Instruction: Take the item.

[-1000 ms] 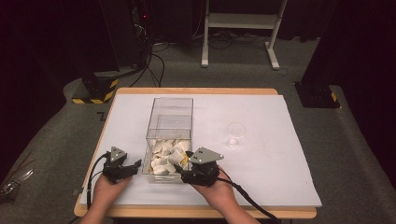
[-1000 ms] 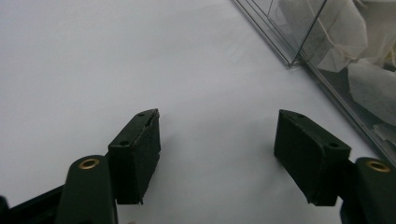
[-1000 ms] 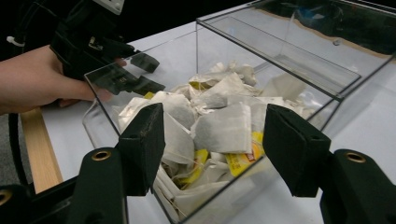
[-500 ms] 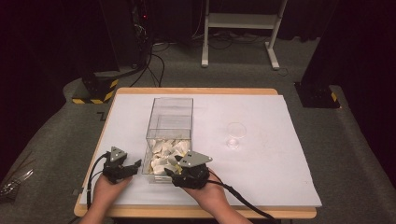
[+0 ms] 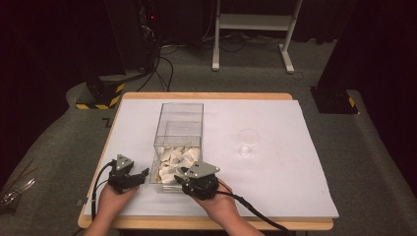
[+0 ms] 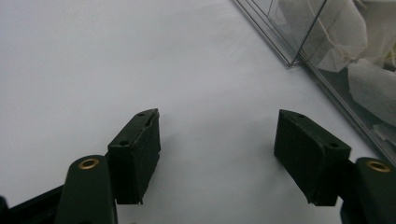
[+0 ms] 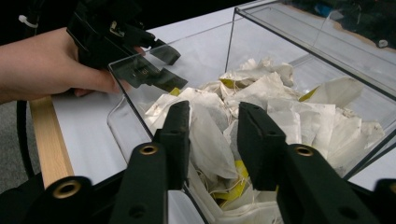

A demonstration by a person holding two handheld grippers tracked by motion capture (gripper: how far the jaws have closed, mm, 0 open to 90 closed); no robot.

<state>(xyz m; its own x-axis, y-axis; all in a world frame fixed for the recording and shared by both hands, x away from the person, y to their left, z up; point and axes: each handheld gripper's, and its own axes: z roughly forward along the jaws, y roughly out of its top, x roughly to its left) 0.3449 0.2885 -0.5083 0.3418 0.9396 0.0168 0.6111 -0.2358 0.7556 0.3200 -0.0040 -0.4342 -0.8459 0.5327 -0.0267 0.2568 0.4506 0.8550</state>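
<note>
The right gripper [image 7: 212,140] has jaws just closing, while the left gripper [image 6: 217,154] rests with jaws apart.

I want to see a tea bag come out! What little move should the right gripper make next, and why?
Probably finish closing on that tea bag, then lift. The right gripper is inside the clear box, its jaws have just been closing, and the bag sits between them with a gap left. The left gripper waits open on the white sheet.

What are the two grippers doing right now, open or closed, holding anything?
Left gripper: open, empty, over the white sheet beside the clear box.
Right gripper: jaws just been closing around a tea bag in the box; grip cannot be told.
</note>
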